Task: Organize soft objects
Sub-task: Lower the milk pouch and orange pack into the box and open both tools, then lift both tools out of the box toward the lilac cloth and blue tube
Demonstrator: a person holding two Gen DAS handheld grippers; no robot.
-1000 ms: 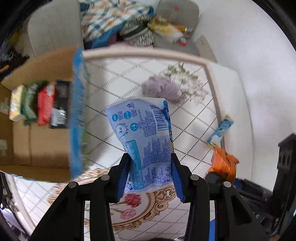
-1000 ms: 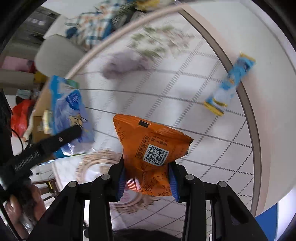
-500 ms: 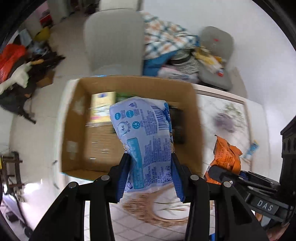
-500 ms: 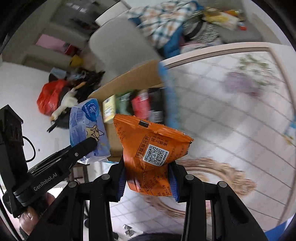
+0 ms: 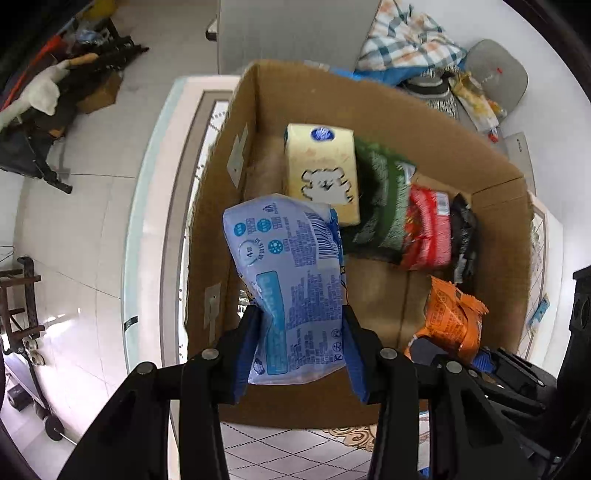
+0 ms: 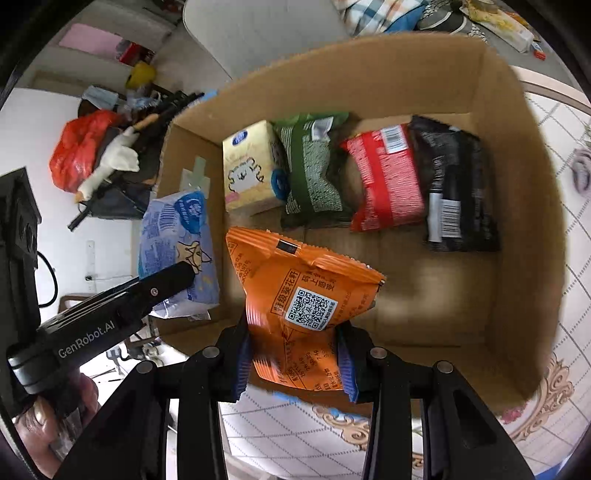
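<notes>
My left gripper [image 5: 301, 343] is shut on a blue tissue pack [image 5: 291, 280] and holds it over the left part of an open cardboard box [image 5: 406, 110]. My right gripper [image 6: 295, 354] is shut on an orange snack bag [image 6: 299, 295] above the box's [image 6: 517, 240] near side. The blue pack [image 6: 177, 251] and left gripper also show at the left of the right wrist view. The orange bag [image 5: 450, 317] shows at the right of the left wrist view. Inside the box stand a yellow tissue pack [image 6: 251, 170], a green bag [image 6: 314, 173], a red bag [image 6: 384, 181] and a black bag [image 6: 454, 184].
The box sits on a table with a patterned tile cloth [image 6: 565, 332]. A grey chair [image 5: 288, 33] and a pile of checked cloth [image 5: 406, 48] lie beyond the box. Floor clutter with a red bag [image 6: 81, 147] lies to the left.
Both grippers have swung left from the table to over the box, each still holding its pack. The box interior now fills both views.
</notes>
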